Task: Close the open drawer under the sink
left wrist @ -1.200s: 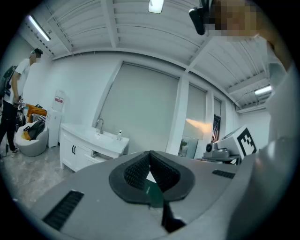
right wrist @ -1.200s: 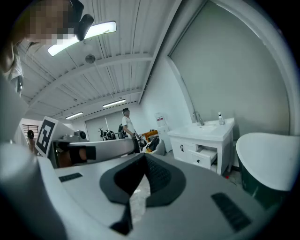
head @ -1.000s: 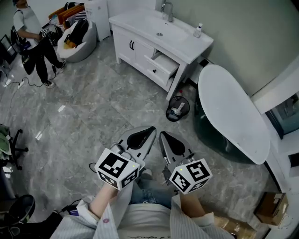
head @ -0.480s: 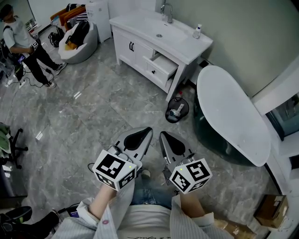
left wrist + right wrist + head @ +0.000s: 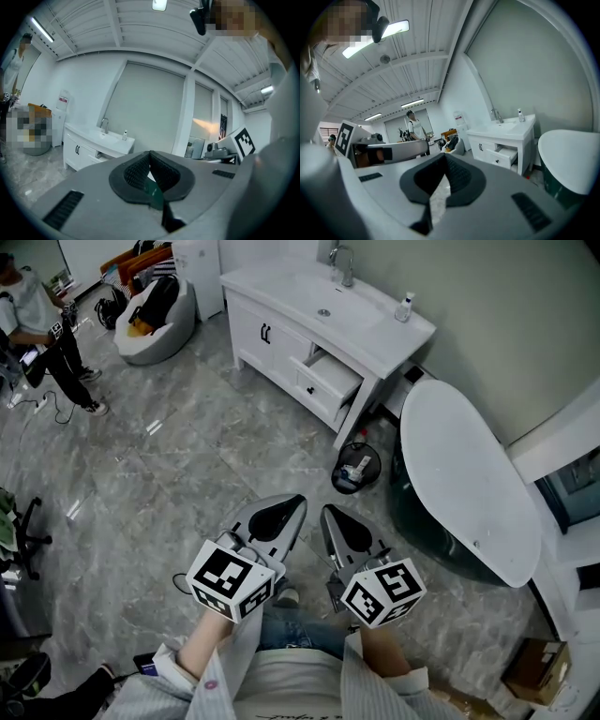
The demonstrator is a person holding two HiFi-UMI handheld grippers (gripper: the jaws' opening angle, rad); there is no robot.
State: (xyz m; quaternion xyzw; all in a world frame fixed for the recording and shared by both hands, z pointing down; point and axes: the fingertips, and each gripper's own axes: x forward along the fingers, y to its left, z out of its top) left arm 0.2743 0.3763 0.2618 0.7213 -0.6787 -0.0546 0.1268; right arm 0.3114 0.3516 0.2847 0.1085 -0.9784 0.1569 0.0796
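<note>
The white sink cabinet [image 5: 281,324] stands against the far wall. Its top right drawer [image 5: 330,376] is pulled out, with a small dark knob on its front. The same open drawer [image 5: 505,156] appears in the right gripper view, and the cabinet [image 5: 89,147] shows in the left gripper view. Both grippers are held low and close to the person's body, several steps short of the cabinet. My left gripper [image 5: 289,506] is shut with nothing in it. My right gripper [image 5: 329,517] beside it is also shut and empty.
A black waste bin [image 5: 354,466] sits on the grey marble floor just right of the cabinet. A white bathtub [image 5: 466,474] fills the right side. A bean bag [image 5: 155,313] and a standing person [image 5: 42,320] are at the far left. A soap bottle [image 5: 405,307] stands on the counter.
The person at the far left has shifted a little along that edge. The head view has moved slightly, so the cabinet sits a bit further right. Both grippers hold almost the same place.
</note>
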